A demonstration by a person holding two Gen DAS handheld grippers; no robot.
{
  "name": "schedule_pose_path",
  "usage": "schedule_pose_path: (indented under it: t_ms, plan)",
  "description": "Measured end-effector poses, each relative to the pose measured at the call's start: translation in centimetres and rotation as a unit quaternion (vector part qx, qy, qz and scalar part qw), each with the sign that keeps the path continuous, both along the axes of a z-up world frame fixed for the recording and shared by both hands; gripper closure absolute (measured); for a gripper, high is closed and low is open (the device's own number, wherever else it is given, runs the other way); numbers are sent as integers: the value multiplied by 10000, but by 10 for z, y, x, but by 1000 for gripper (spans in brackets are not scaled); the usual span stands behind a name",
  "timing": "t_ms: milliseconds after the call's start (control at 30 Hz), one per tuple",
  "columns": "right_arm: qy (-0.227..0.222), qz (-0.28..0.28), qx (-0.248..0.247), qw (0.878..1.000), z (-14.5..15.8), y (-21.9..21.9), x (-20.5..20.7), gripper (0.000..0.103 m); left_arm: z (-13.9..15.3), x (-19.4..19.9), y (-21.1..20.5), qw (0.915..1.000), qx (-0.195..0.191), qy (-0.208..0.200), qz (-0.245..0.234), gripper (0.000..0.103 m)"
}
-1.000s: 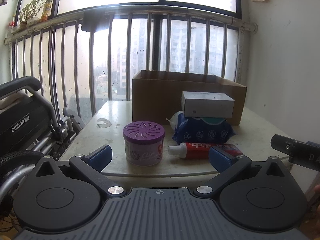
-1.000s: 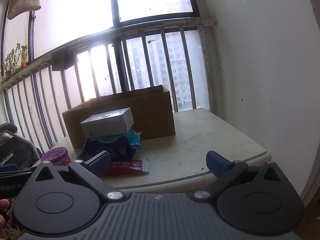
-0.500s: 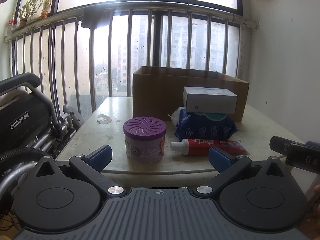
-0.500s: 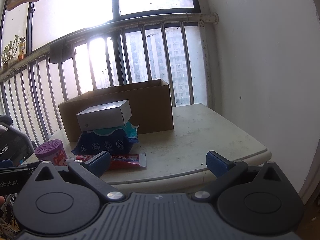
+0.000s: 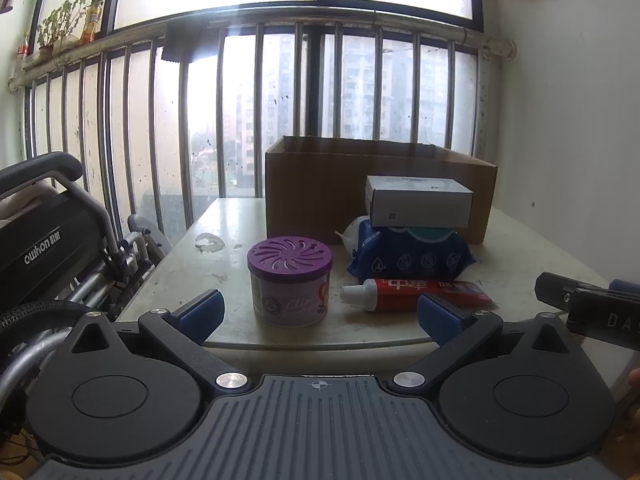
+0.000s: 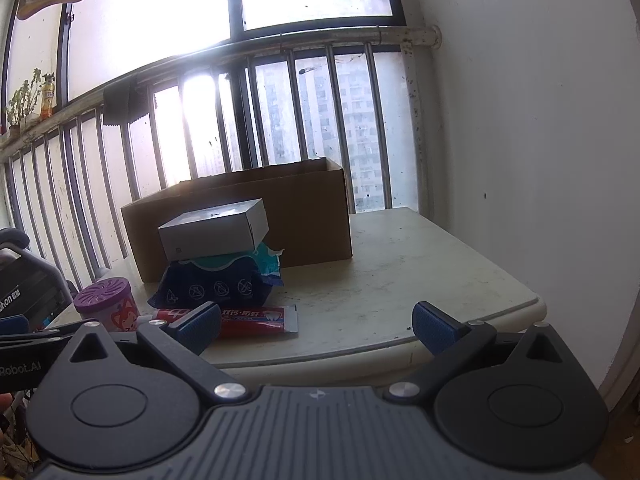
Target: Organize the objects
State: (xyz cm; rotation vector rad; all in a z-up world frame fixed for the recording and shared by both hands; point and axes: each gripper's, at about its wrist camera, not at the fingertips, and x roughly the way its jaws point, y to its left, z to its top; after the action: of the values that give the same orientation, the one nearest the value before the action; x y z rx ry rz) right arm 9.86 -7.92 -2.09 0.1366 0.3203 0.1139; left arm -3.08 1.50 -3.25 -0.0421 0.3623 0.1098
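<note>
While both tools hang short of the near edge of the worktop (image 5: 240, 216), nothing has yet been picked up, so the step in hand reads as choosing and approaching a first item for the cardboard box (image 5: 320, 188) at the back. Furthest left, the left hand-held gripper (image 5: 320, 314) has its blue fingers spread wide and empty, and the purple-lidded air freshener can (image 5: 289, 280) stands upright just ahead of the gap between them, slightly left of centre. That makes it the likely first target: I would go straight in low, centre the can between the pads, and close on the body below the lid rim, since a round can may squirt out of an off-centre pinch. To its right, the red toothpaste tube (image 5: 416, 294) lies flat with its white cap toward the can; it is thin, so it needs a grasp from above. Behind it sits the dark blue wipes pack (image 5: 412, 258) with the white carton (image 5: 418, 202) resting on top, so the carton should be lifted off first or it may slide. Furthest right, the right hand-held gripper (image 6: 316, 322) is likewise wide apart and holding nothing, facing mostly bare surface with the tube near its left finger.
</note>
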Motion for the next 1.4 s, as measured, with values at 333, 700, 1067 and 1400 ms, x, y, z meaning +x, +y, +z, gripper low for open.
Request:
schedule_pose_path:
  t_ms: [333,700,1067,1400]
  plan:
    - [61,171,64,9998,3,0,-2,0,0,-1,-2,9999,144,-41,4,0]
    - [-14,384,93,9992,9,3,-4,0,-7,8,-3,9998,107,-34,-142,1]
    - [-77,918,513,9944,8,11,4,0,-12,17,8,9998,131,-62,-146,10]
    - [-19,1408,692,9876,4,19,16,0,-23,31,24,9994,206,16,-290,27]
